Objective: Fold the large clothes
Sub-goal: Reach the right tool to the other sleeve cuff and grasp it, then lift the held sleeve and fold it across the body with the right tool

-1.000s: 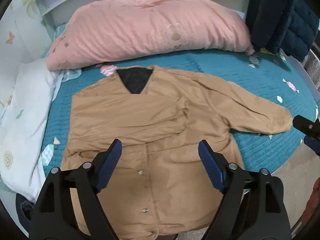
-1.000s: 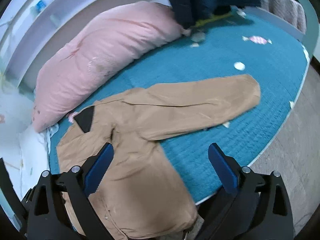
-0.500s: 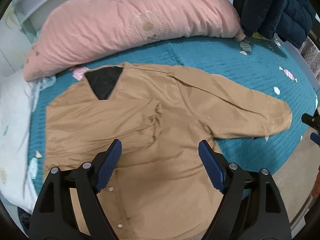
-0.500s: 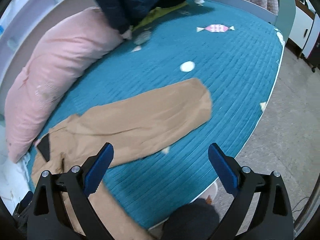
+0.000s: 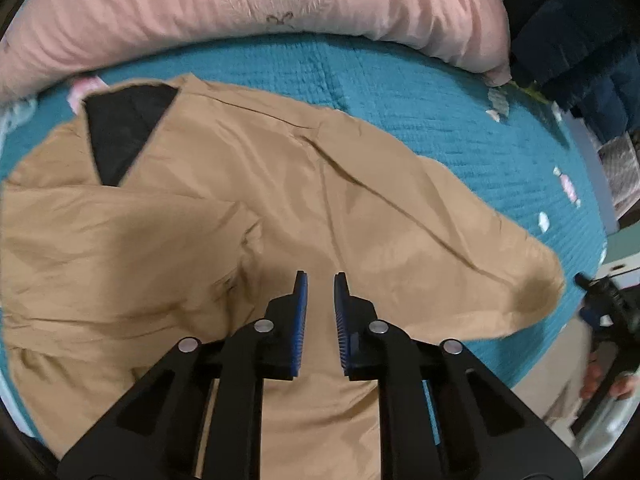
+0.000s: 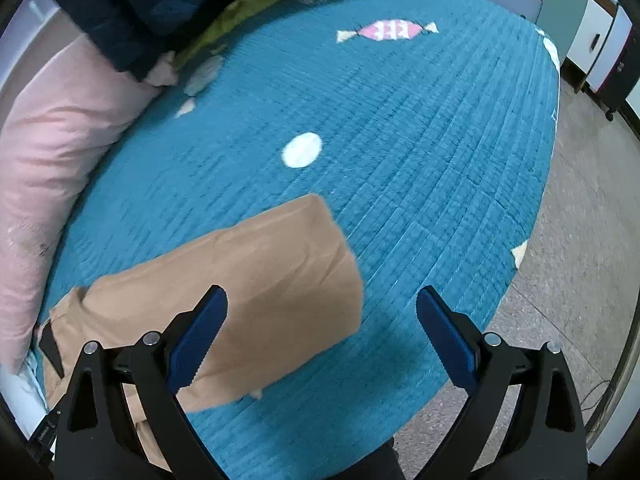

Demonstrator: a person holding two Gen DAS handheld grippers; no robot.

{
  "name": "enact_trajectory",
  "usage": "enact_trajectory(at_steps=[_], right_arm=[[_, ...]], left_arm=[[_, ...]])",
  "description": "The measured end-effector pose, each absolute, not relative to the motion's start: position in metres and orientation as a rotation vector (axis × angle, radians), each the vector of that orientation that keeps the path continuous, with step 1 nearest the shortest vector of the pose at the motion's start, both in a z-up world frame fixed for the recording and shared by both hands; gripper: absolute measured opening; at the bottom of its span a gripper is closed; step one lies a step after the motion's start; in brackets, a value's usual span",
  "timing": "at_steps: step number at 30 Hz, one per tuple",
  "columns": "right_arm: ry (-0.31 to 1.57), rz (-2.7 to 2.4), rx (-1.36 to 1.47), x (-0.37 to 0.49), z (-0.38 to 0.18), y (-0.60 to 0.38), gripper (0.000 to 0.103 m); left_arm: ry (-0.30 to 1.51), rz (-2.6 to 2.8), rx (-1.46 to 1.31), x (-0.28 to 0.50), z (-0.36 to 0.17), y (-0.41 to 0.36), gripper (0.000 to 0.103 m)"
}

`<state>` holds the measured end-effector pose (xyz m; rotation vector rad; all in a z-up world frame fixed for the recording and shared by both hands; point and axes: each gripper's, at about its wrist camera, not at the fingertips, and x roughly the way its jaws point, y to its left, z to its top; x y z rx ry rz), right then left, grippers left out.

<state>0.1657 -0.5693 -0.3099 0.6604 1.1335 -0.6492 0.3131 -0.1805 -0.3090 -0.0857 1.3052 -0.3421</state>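
Note:
A tan jacket with a black lining at the neck lies face up on the teal bedspread. One sleeve is folded across its chest; the other sleeve stretches out to the right. My left gripper points down over the jacket's middle, near the armpit of the outstretched sleeve. Its jaws are closing to a narrow gap, and no pinched cloth shows between them. My right gripper hangs open over the sleeve's cuff end, one finger over the cloth and the other over bare bedspread. That same gripper also shows at the right edge of the left wrist view.
A long pink pillow lies along the back of the bed. Dark blue quilted clothing is piled at the far corner over something yellow-green. The bed's curved edge drops to a grey floor on the right, where a white cabinet stands.
Both grippers have sunk closer to the bed. The left one moved in over the jacket and its jaws went from wide apart to nearly together. The right one swung out over the sleeve end.

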Motion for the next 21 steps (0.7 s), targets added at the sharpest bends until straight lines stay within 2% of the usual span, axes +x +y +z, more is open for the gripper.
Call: enact_trajectory(at_steps=[10, 12, 13, 15, 16, 17, 21], right_arm=[[1.186, -0.600, 0.854, 0.175, -0.363, -0.585, 0.092], [1.184, -0.588, 0.869, 0.177, -0.369, -0.580, 0.088], [1.181, -0.609, 0.821, 0.180, -0.367, -0.575, 0.082], [1.159, -0.576, 0.744, 0.186, -0.361, -0.565, 0.051], [1.147, -0.533, 0.747, 0.188, -0.358, -0.561, 0.026], [1.135, -0.520, 0.749, 0.189, -0.354, -0.556, 0.016], [1.066, -0.512, 0.691, 0.192, -0.324, -0.538, 0.013]], left_arm=[[1.412, -0.346, -0.094, 0.332, -0.370, -0.196, 0.007], [1.416, -0.337, -0.087, 0.332, -0.380, -0.198, 0.007], [1.410, -0.336, -0.081, 0.332, -0.380, -0.199, 0.007], [1.408, -0.336, -0.062, 0.332, -0.380, -0.200, 0.007], [1.407, -0.337, -0.050, 0.333, -0.380, -0.201, 0.007], [1.406, -0.336, -0.042, 0.333, -0.381, -0.201, 0.007], [1.407, -0.337, -0.039, 0.334, -0.381, -0.199, 0.006]])
